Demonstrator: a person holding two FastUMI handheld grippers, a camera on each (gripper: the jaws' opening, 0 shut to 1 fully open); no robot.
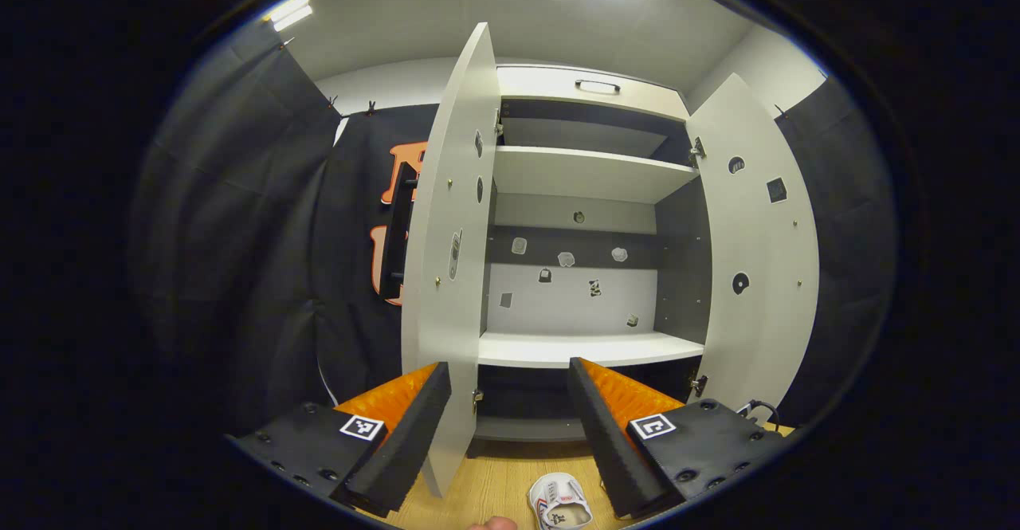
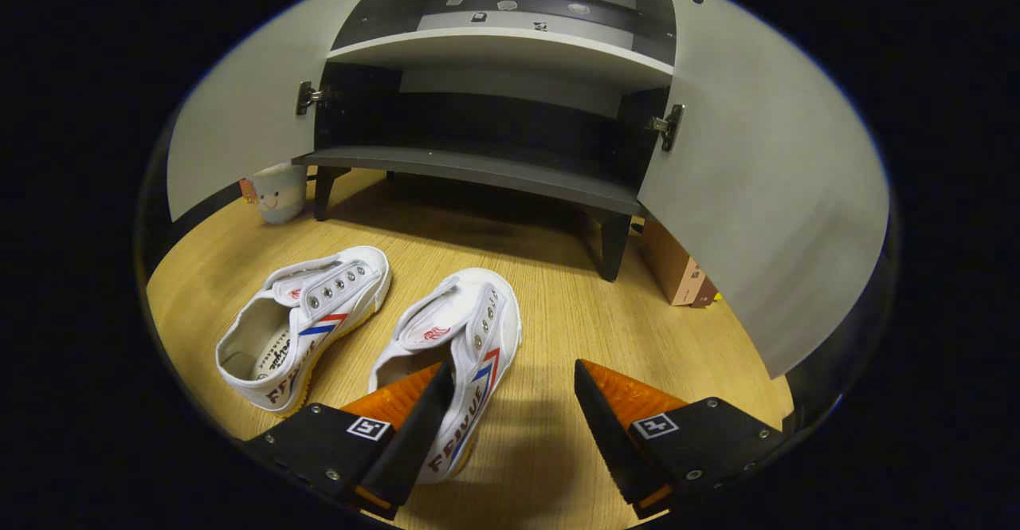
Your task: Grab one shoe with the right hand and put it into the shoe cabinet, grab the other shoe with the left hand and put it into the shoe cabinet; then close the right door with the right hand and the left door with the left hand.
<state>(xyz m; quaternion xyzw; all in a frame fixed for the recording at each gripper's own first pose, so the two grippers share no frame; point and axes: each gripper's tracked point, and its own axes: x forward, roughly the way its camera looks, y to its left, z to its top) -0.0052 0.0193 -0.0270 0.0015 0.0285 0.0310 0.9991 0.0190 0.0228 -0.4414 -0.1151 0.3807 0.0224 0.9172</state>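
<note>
Both shoes [image 2: 458, 347] toe-first toward cabinet [image 2: 486, 171]

A smiling cup [image 2: 278, 192] and a cardboard box [image 2: 676, 272] — both on the wooden floor [image 2: 550, 307].

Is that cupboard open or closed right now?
Open: both doors of the shoe cabinet swing wide, showing bare shelves.

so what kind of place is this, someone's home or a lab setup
Most likely a staged recording booth, not a home. Black cloth hangs as the wall behind an open shoe cabinet with bare shelves, strip lights run overhead, and two white shoes lie on a wood-look floor.
</note>
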